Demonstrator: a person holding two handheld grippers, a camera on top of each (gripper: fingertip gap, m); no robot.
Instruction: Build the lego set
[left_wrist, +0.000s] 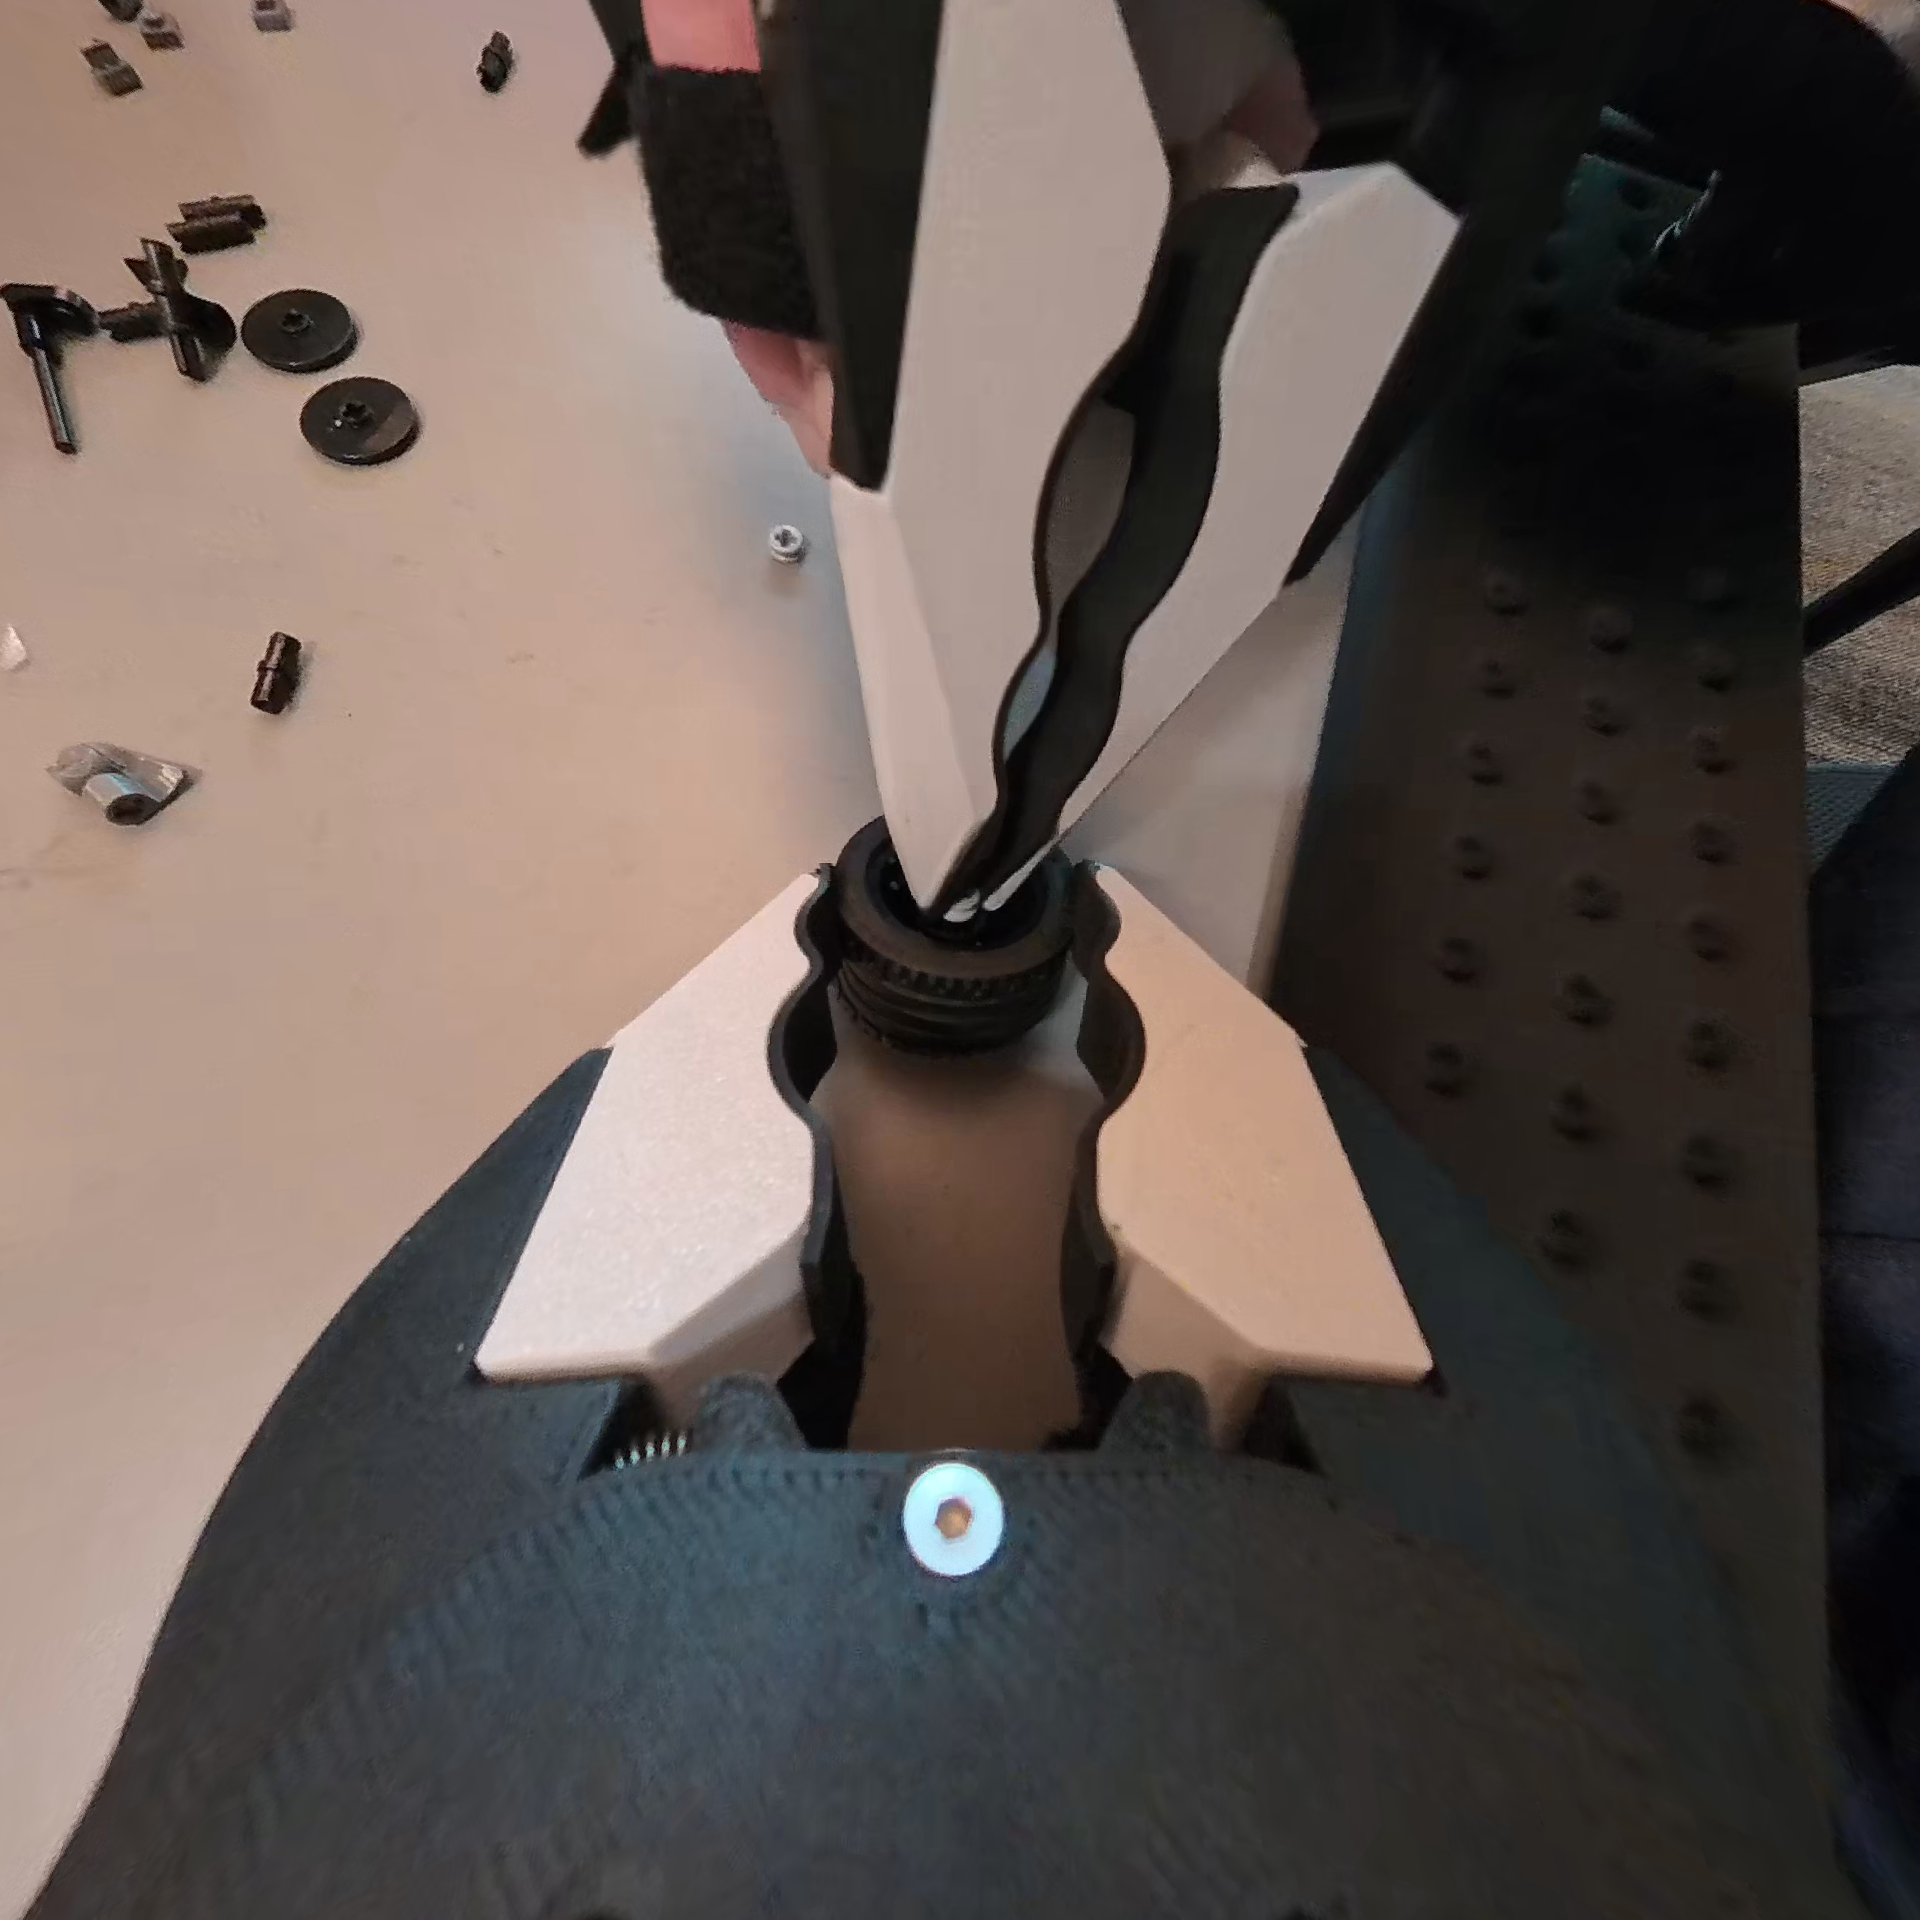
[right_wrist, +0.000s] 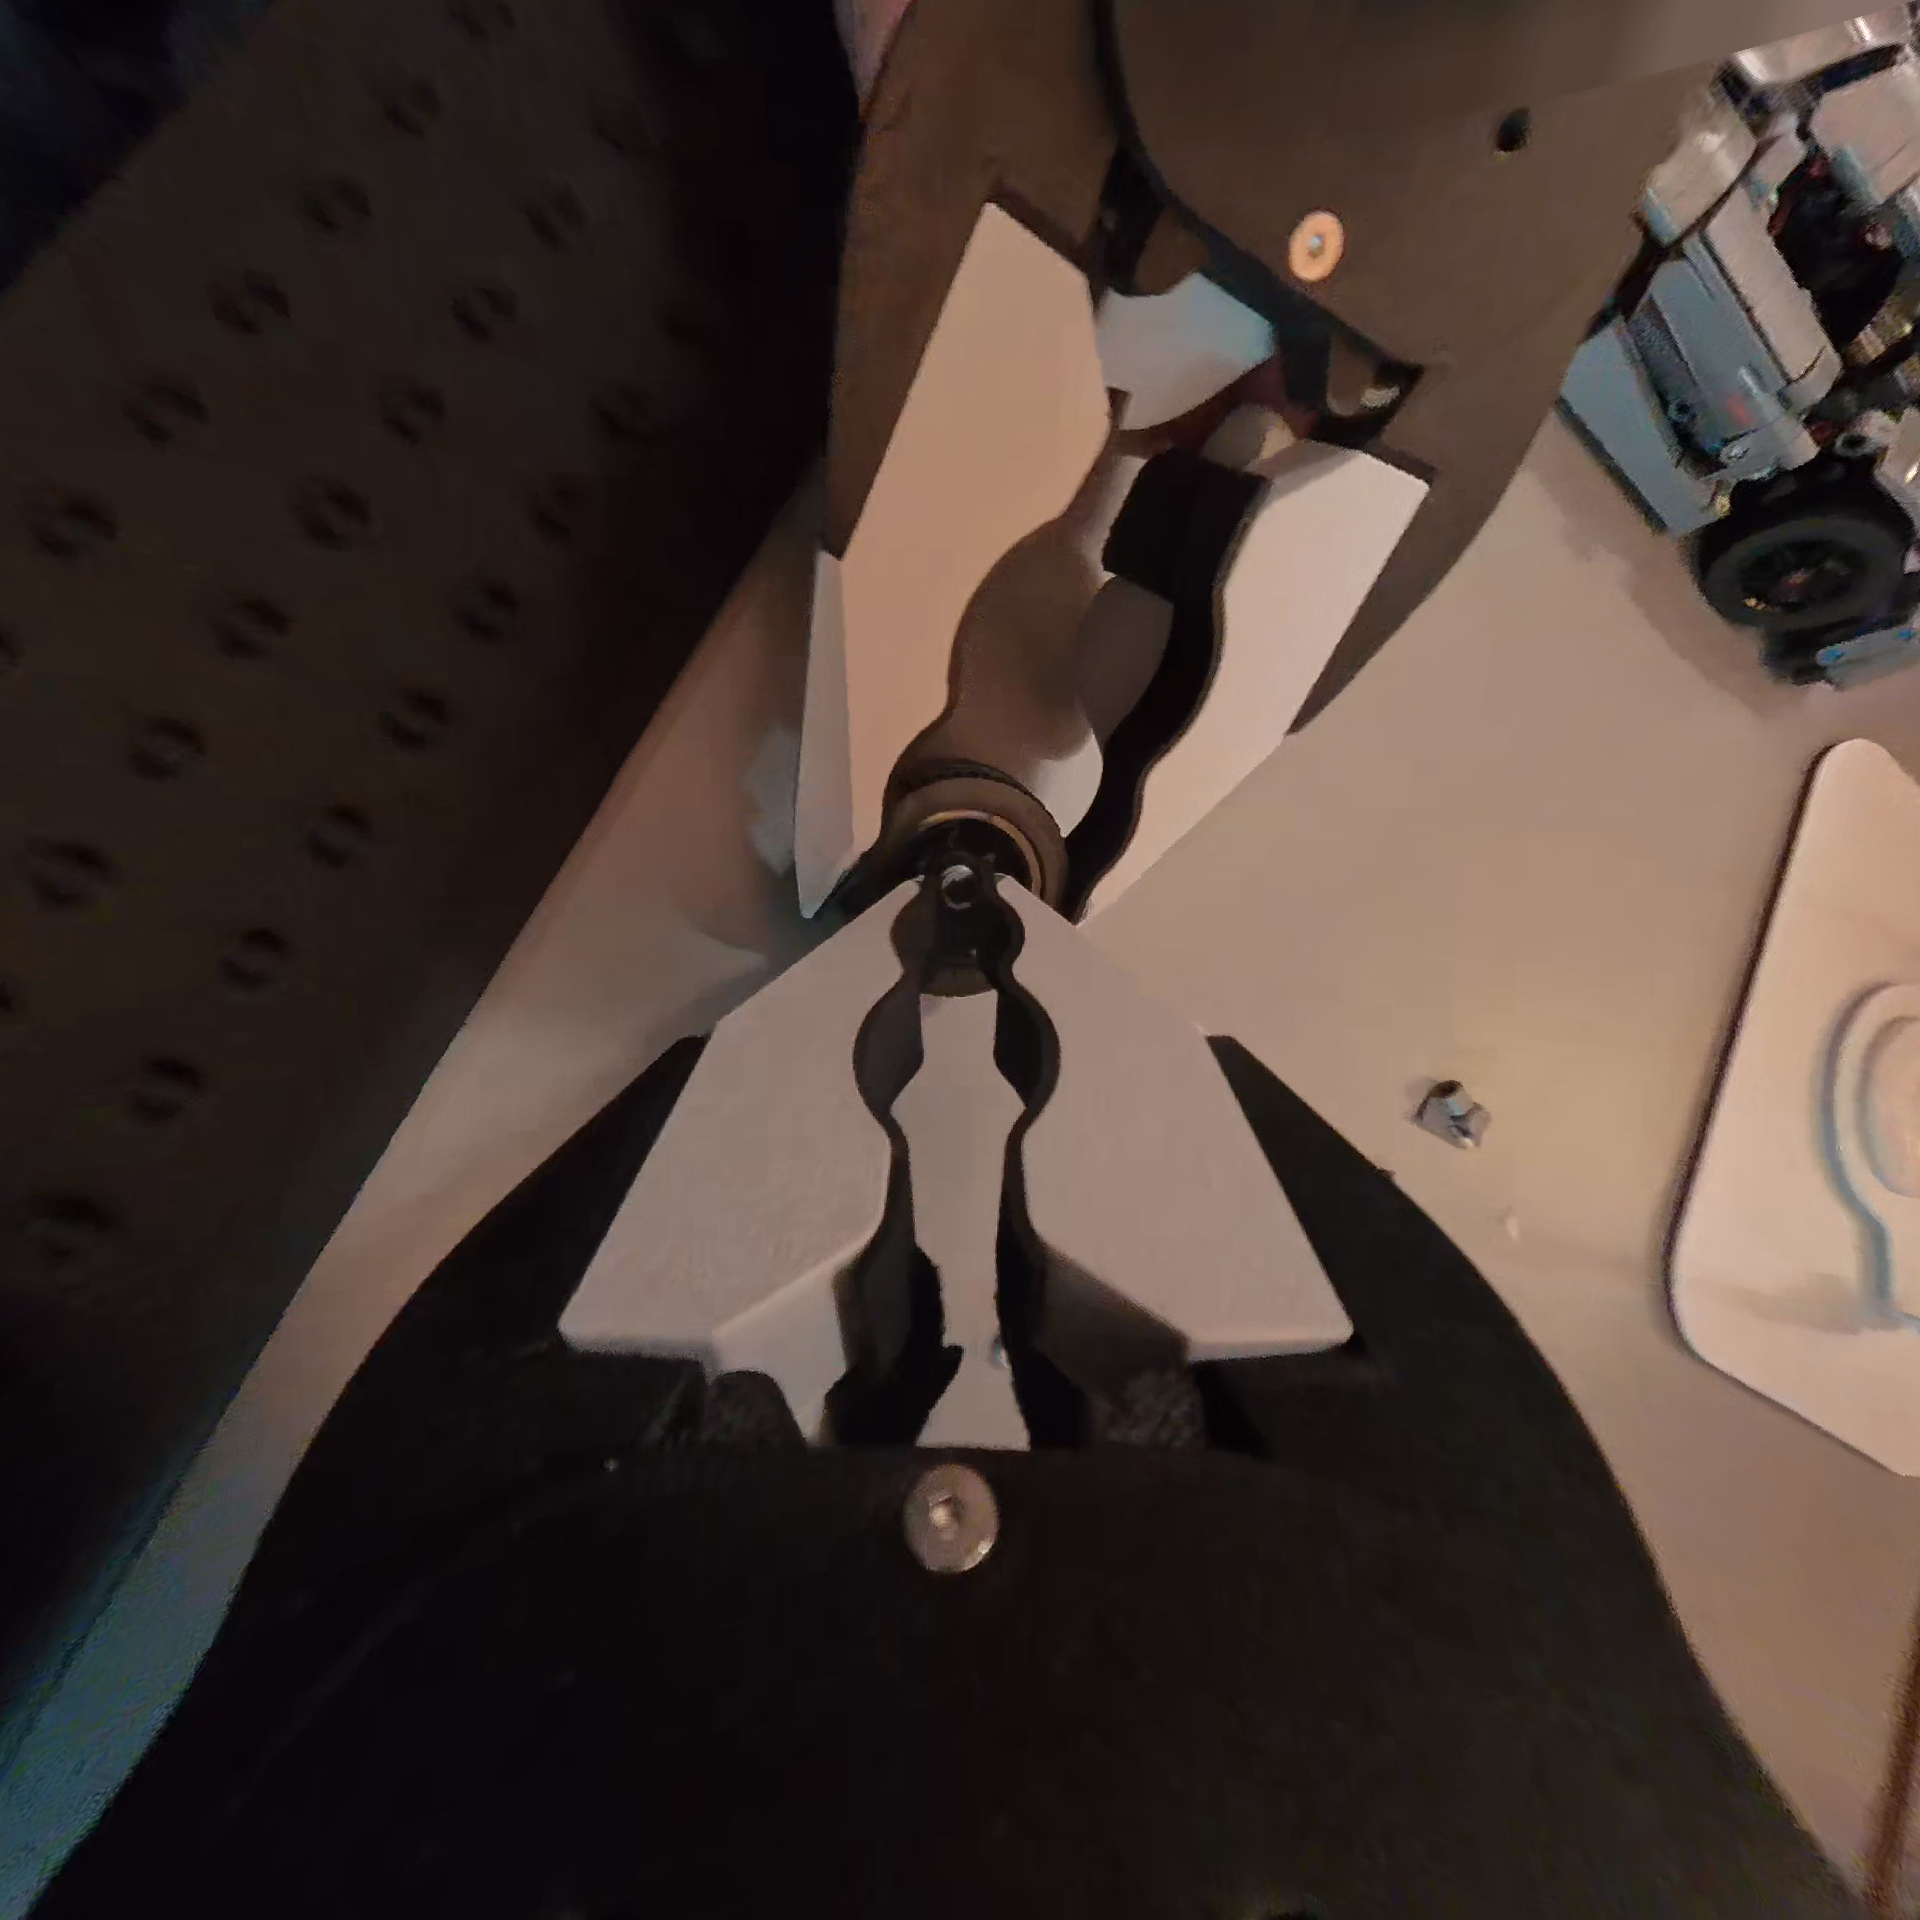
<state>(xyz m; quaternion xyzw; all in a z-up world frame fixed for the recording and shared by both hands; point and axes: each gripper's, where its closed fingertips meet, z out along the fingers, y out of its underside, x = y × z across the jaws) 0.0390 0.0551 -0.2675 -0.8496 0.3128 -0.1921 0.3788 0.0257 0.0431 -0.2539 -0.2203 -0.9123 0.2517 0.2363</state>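
The left gripper (left_wrist: 951, 935) has its fingers closed around a black tyre (left_wrist: 951, 971), held at the tips above the bench (left_wrist: 468, 1039). The right gripper (left_wrist: 971, 899) comes in from above, its fingers nearly shut, with the tips pressed into the tyre's hub; in the right wrist view those tips (right_wrist: 956, 909) pinch a small black pin (right_wrist: 954, 896) at the tyre (right_wrist: 971, 821). Loose black parts, among them two discs (left_wrist: 358, 421) and a connector (left_wrist: 275, 672), lie well apart on the bench to the left. A grey model truck (right_wrist: 1787, 364) stands far off on the right.
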